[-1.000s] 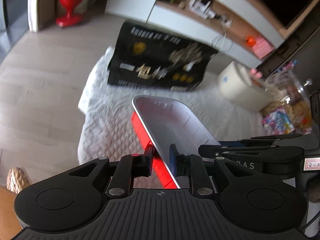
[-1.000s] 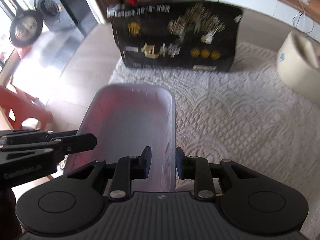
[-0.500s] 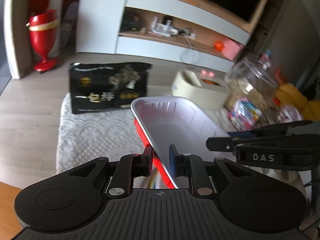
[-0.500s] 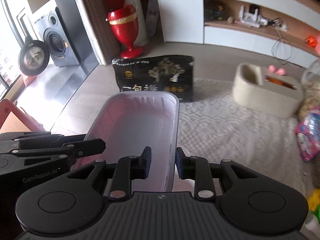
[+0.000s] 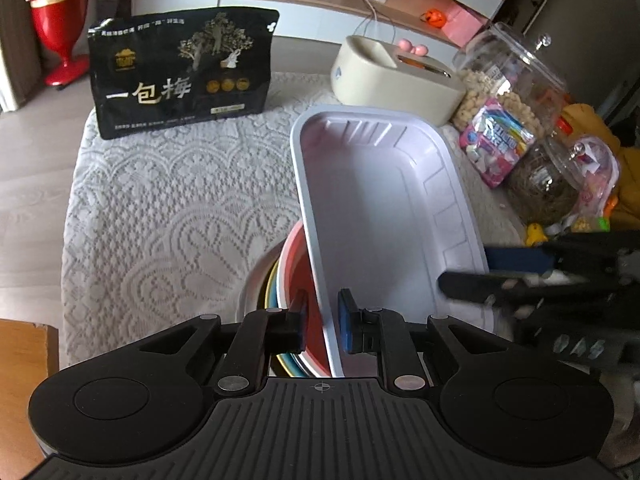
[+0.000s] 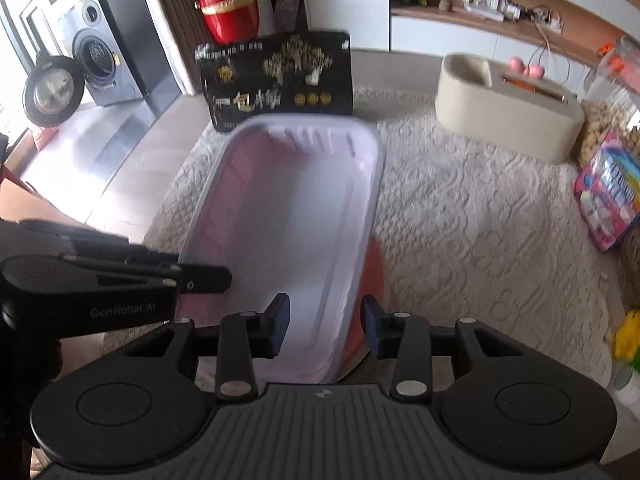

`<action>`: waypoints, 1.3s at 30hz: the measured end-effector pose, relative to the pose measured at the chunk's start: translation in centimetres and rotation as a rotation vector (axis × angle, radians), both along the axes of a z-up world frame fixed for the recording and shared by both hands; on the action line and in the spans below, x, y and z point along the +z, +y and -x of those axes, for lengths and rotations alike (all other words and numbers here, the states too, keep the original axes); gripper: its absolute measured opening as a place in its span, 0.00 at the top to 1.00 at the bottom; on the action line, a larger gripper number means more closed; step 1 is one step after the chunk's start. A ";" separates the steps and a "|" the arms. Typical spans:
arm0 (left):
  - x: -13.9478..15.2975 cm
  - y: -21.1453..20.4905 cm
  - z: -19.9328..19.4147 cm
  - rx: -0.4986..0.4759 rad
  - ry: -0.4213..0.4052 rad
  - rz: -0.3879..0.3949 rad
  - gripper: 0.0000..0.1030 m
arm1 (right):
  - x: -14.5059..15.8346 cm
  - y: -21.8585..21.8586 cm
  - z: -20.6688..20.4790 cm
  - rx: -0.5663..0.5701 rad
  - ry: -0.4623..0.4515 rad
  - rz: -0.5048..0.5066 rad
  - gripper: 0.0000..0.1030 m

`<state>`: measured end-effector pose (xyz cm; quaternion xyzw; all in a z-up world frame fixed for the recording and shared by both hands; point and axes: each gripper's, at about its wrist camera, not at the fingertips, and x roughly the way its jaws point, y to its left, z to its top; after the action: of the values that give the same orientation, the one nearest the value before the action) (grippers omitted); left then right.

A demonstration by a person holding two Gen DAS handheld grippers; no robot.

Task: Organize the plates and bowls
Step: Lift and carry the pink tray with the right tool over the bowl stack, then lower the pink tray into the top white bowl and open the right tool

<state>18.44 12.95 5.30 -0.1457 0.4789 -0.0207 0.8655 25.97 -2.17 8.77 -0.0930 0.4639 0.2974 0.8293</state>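
Observation:
A white rectangular tray (image 5: 384, 216) with a red underside rests over a stack of round coloured bowls (image 5: 286, 276) on the lace-covered table. My left gripper (image 5: 322, 326) is shut on the tray's left rim. My right gripper (image 6: 324, 326) straddles the tray's (image 6: 288, 216) right rim with its jaws apart, not touching it. The right gripper's fingers (image 5: 520, 276) show at the tray's right side in the left wrist view, and the left gripper's fingers (image 6: 168, 276) show at its left side in the right wrist view. The red bowl edge (image 6: 374, 280) shows under the tray.
A black snack bag (image 5: 180, 72) stands at the table's far side. A cream box (image 5: 396, 80) and clear jars with snacks (image 5: 516, 92) line the right. A pink packet (image 5: 496, 144) leans there. The lace cloth (image 5: 168, 208) lies to the left.
The tray came down from a tilted carry onto the bowl stack on the table. My right gripper opened and let go of the rim. My left gripper kept its hold.

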 end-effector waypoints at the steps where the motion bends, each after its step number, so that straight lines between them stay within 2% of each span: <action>1: 0.0 0.2 -0.1 0.005 -0.002 0.006 0.82 | 0.4 -0.3 -0.2 -0.007 -0.013 -0.013 0.56; 2: 0.1 0.3 -0.1 0.011 -0.005 0.010 0.82 | 0.7 -0.4 -0.4 -0.018 -0.027 -0.030 0.51; 6: 0.5 0.8 -0.6 0.039 -0.030 0.016 0.82 | 0.9 -0.5 -2.5 -0.070 -0.033 -0.102 0.50; 11: 1.0 1.4 -0.9 0.023 -0.064 0.096 0.83 | 0.1 0.9 -4.9 -0.113 0.055 -0.160 0.50; 14: 2.6 1.2 -0.2 0.013 -0.128 0.055 0.83 | 1.9 0.9 -4.0 -0.092 0.002 -0.210 0.50; 17: 3.3 1.3 0.5 0.010 -0.158 0.059 0.83 | 3.3 0.5 -3.1 -0.076 -0.041 -0.245 0.50; 22: 1.5 1.0 0.3 0.003 -0.084 0.019 0.83 | 1.7 0.5 -2.2 -0.070 -0.019 -0.184 0.50; 24: 0.9 1.2 0.3 0.003 -0.063 0.027 0.83 | 0.7 0.3 -2.0 -0.076 0.004 -0.160 0.50; 29: 0.9 1.5 1.2 0.008 -0.068 0.035 0.83 | -0.3 0.1 -1.7 -0.080 0.025 -0.138 0.50; 34: 1.1 1.5 1.6 0.024 -0.067 -0.001 0.83 | -0.3 0.3 -1.4 -0.072 0.013 -0.113 0.50; 39: 1.4 1.1 1.7 0.034 -0.067 -0.052 0.83 | -0.6 0.9 -0.8 -0.086 -0.020 -0.046 0.50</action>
<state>16.73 14.08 6.69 -0.1306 0.4477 0.0015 0.8846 26.78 -1.31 8.17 -0.0569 0.4520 0.2712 0.8479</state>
